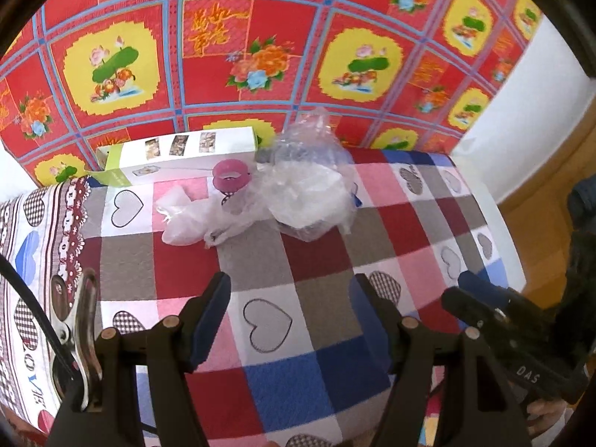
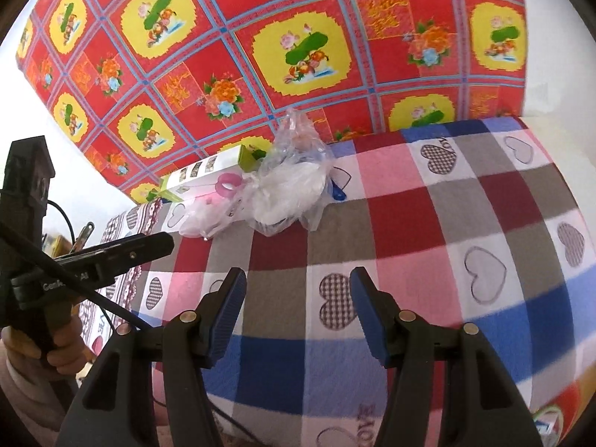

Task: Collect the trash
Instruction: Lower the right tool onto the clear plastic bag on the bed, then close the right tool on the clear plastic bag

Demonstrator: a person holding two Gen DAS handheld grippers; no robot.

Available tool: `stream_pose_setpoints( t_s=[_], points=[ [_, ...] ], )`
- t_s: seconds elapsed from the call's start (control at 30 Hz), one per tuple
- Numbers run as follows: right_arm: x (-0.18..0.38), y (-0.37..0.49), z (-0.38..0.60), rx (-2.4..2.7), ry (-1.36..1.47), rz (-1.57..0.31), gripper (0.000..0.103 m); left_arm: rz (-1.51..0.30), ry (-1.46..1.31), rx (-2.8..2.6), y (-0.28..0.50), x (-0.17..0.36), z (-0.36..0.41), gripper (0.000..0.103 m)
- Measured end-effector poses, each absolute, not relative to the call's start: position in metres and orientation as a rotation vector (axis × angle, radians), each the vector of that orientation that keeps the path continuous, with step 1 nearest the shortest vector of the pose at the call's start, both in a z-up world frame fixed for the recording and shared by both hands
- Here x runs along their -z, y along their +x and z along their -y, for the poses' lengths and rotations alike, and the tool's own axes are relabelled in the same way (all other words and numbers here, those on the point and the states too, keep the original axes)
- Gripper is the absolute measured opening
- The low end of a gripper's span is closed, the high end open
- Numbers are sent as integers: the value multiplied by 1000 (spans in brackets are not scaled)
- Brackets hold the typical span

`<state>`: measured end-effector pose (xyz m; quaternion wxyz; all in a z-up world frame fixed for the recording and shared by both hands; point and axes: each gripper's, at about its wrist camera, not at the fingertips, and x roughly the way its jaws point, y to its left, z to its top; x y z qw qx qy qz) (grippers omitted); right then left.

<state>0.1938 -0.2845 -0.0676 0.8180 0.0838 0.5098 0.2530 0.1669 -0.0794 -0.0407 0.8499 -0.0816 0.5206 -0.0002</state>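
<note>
Two grippers over the checked cloth (image 1: 260,260), both spread, nothing between the pads. Left gripper (image 1: 290,305) and right gripper (image 2: 298,298) hover above bare cloth, well short of the trash. Trash pile sits at the far edge against the red floral sheet (image 1: 260,37): crumpled clear bag (image 1: 309,193), smaller white bag (image 1: 190,223) beside it, pink ring (image 1: 231,177) touching both, white-green box (image 1: 178,156) behind. Metal clip (image 1: 80,335) on the cloth's left edge. Hand (image 2: 56,350) holds the left gripper's handle.
</note>
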Motion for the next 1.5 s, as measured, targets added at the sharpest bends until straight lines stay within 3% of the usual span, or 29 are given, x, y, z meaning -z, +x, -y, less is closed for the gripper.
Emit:
stream_pose_setpoints(
  t_s=[0.93, 1.23, 1.37, 1.5],
  points=[
    [139, 346, 236, -806, 4, -1147, 60, -1121, -384, -269, 259, 137, 83, 70],
    [159, 368, 206, -848, -66, -1153, 33, -1124, -434, -300, 268, 153, 81, 69],
    [159, 368, 203, -850, -83, -1137, 9, -1125, -429, -305, 269, 155, 83, 71],
    [154, 359, 208, -859, -78, -1136, 5, -1139, -458, -282, 275, 155, 84, 74]
  ],
)
